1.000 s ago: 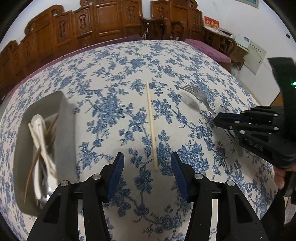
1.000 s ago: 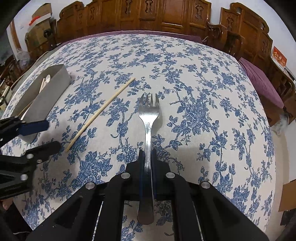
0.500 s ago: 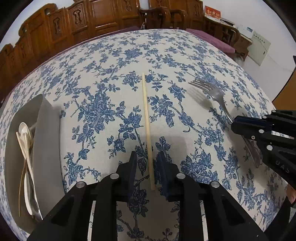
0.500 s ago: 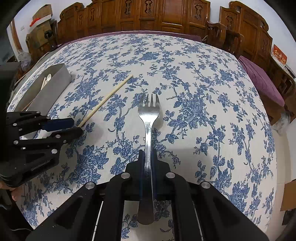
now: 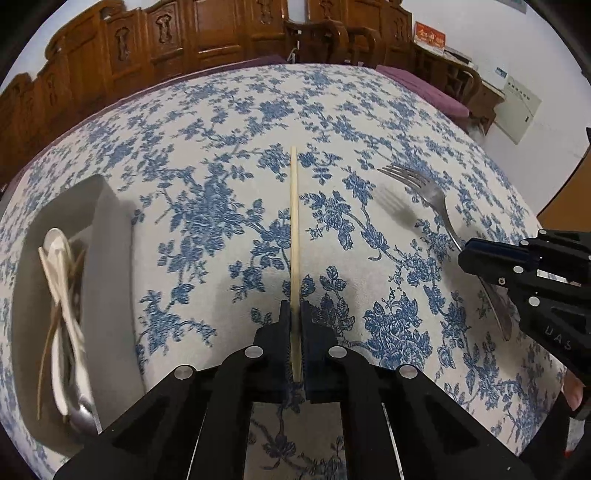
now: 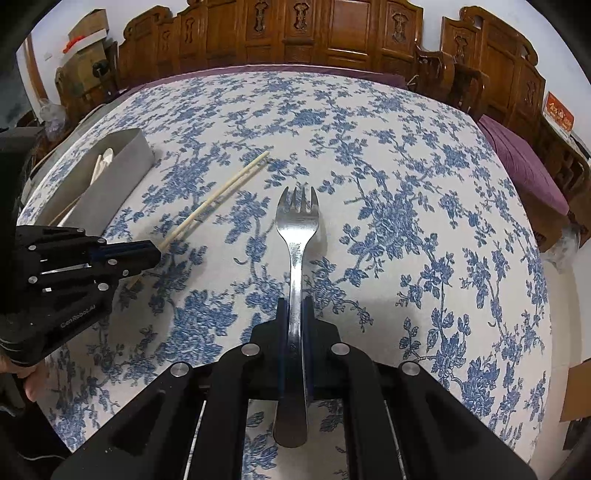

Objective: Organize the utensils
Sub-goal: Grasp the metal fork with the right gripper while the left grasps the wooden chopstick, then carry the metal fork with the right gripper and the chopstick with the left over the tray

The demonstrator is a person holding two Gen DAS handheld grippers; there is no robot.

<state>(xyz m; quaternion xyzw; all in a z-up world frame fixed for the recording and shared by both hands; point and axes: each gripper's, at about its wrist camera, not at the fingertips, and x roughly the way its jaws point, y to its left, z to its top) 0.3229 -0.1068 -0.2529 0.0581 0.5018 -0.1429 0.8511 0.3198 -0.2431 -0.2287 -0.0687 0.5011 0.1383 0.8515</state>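
My left gripper (image 5: 294, 314) is shut on the near end of a pale wooden chopstick (image 5: 293, 236), which points away from me just above the tablecloth. From the right wrist view the chopstick (image 6: 218, 199) slants up off the cloth with its shadow beside it, held by the left gripper (image 6: 157, 251). My right gripper (image 6: 295, 306) is shut on the handle of a steel fork (image 6: 297, 221), tines forward, a little above the cloth. It also shows in the left wrist view, fork (image 5: 424, 192) and right gripper (image 5: 465, 254).
A grey utensil tray (image 5: 107, 258) at the left holds white spoons, chopsticks and a metal spoon; it also shows in the right wrist view (image 6: 114, 173). The round table has a blue floral cloth (image 5: 221, 147). Carved wooden chairs (image 6: 332, 33) ring its far edge.
My left gripper has moved in and closed on the chopstick's near end, lifting it slightly. The right gripper still holds the fork, raised a little.
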